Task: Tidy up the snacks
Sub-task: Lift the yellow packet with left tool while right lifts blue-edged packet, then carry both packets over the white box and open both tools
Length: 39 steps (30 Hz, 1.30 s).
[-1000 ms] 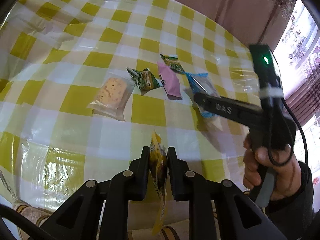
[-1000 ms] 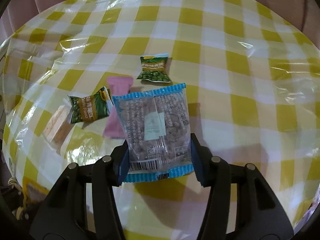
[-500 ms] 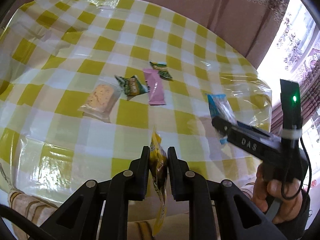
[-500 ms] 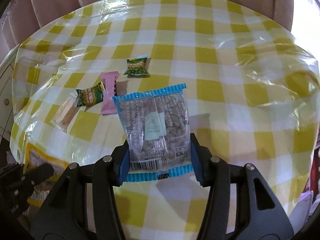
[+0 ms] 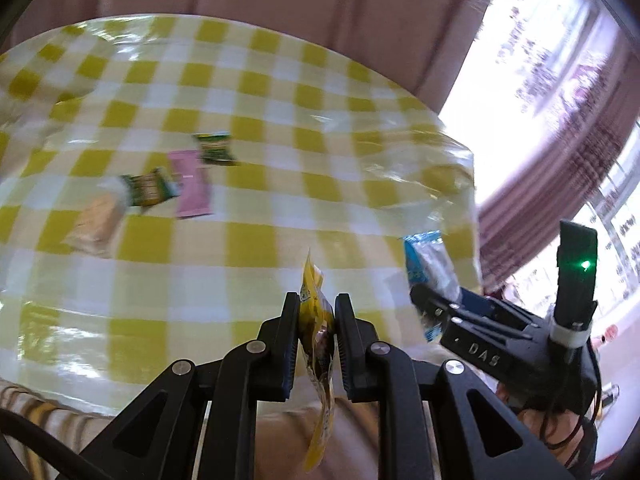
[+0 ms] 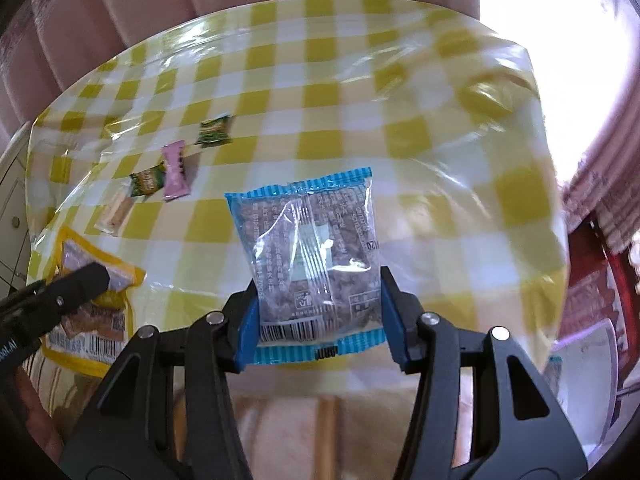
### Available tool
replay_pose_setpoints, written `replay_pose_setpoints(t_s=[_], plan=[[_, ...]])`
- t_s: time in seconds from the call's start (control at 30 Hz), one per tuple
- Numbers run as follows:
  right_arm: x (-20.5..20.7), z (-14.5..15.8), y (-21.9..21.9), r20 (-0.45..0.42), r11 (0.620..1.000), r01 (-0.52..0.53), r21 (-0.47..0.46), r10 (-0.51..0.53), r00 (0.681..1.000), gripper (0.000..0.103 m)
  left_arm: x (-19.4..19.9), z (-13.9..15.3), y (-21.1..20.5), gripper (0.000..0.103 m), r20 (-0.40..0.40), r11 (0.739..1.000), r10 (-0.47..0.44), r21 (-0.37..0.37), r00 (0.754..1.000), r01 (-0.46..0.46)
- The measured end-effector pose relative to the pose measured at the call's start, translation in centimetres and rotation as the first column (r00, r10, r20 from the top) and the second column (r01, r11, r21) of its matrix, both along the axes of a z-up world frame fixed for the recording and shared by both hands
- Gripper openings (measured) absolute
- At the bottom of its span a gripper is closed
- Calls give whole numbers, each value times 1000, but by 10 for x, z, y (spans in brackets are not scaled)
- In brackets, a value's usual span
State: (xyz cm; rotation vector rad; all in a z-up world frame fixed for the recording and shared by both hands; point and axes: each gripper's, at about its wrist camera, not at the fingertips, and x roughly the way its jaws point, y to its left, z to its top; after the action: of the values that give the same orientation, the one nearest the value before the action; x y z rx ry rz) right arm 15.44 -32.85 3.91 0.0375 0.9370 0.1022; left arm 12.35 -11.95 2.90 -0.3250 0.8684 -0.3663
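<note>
My left gripper (image 5: pixel 317 330) is shut on a yellow snack packet (image 5: pixel 316 320), held edge-on past the table's near edge; the packet also shows in the right wrist view (image 6: pixel 94 312). My right gripper (image 6: pixel 320 320) is shut on a blue-edged clear packet of brown snacks (image 6: pixel 310 248), also seen in the left wrist view (image 5: pixel 428 272). On the yellow-checked table (image 5: pixel 256 240) lie a pink packet (image 5: pixel 191 188), two green packets (image 5: pixel 148 190) (image 5: pixel 216 148) and a clear cracker packet (image 5: pixel 94 224), far from both grippers.
Pink curtains (image 5: pixel 280 8) hang behind the table, with a bright window (image 5: pixel 520 60) at the right. A white bowl-like object (image 6: pixel 588 376) sits low at the right. Striped fabric (image 5: pixel 40 412) lies below the table's near edge.
Both grippers have pulled back from the table and away from the loose packets, each keeping its packet. The snacks on the table have not moved.
</note>
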Motion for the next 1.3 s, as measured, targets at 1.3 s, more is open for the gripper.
replay_pose_setpoints(t_s=[1.3], plan=[[-175, -98, -267, -285, 890, 445, -93, -452, 845, 56, -105, -71, -341, 19, -371, 681, -656, 82, 657, 728]])
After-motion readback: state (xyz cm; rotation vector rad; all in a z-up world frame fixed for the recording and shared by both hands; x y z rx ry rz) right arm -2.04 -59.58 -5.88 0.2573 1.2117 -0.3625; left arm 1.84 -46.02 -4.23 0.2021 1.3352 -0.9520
